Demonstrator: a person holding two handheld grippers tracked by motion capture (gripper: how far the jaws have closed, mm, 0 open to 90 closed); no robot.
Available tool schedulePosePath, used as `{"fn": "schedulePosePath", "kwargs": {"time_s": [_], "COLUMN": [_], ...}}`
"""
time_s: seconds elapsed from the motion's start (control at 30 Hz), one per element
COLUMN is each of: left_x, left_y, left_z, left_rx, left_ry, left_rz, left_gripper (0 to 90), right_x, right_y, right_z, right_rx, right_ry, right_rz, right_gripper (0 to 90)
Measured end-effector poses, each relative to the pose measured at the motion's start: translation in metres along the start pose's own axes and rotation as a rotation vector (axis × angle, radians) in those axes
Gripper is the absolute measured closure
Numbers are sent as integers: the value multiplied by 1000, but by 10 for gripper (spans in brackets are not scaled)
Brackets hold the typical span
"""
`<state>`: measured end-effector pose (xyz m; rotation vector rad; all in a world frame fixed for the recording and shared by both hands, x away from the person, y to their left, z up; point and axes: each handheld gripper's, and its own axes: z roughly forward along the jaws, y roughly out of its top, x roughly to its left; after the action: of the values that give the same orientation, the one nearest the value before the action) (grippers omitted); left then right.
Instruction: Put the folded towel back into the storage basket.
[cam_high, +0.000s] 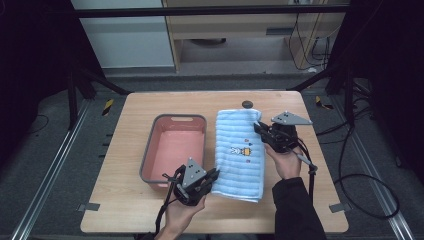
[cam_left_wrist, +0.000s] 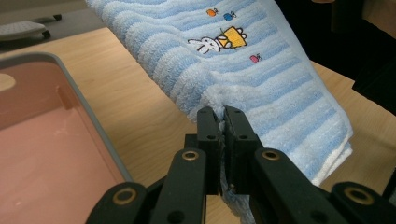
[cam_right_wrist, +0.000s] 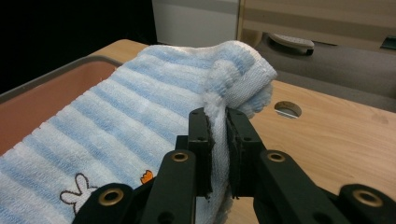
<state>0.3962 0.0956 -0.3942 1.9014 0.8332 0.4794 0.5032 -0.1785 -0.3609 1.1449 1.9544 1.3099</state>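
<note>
Both grippers pinch the same folded towel (cam_high: 239, 152): the left gripper (cam_high: 211, 176) has its two black jaws pressed together on the fluffy near-left edge, cloth bunched white between them, and the right gripper (cam_high: 260, 127) clamps a puckered far-right corner, which lifts into a soft hump ahead of its jaws. One wooden table (cam_high: 125, 150), pale, smooth and round-cornered, carries everything; its near edge is partly covered by the person's forearms and a dark sleeve (cam_high: 295, 210). That towel, thick looped terry in light blue and white stripes, lies as a long rectangle between the two grippers, with a small embroidered white rabbit (cam_left_wrist: 204, 45) beside a yellow shape and three tiny coloured motifs whose forms are too small to make out. Just left of the left gripper sits one rectangular plastic basin (cam_high: 173, 119), pink inside with a grey rim and rounded corners; its near-right corner is hidden behind that gripper's grey three-cornered plate. Beyond the right gripper, one small round hole (cam_right_wrist: 287, 109) is set into the tabletop.
</note>
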Motion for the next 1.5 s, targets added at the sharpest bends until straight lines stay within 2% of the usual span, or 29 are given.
{"fn": "schedulePosePath", "kwargs": {"time_s": [0.47, 0.87, 1.5], "left_x": [21, 38, 66], "left_y": [11, 14, 12], "left_z": [-21, -38, -62], "left_rx": [-49, -74, -103], "left_ry": [33, 62, 118], "left_rz": [-7, -13, -62], "left_gripper": [857, 857, 857], "right_x": [19, 33, 61], "right_y": [37, 54, 73], "right_z": [9, 20, 53], "right_rx": [-36, -50, -64], "right_ry": [19, 35, 74], "right_rz": [-25, -38, -41], "right_gripper": [816, 816, 817]}}
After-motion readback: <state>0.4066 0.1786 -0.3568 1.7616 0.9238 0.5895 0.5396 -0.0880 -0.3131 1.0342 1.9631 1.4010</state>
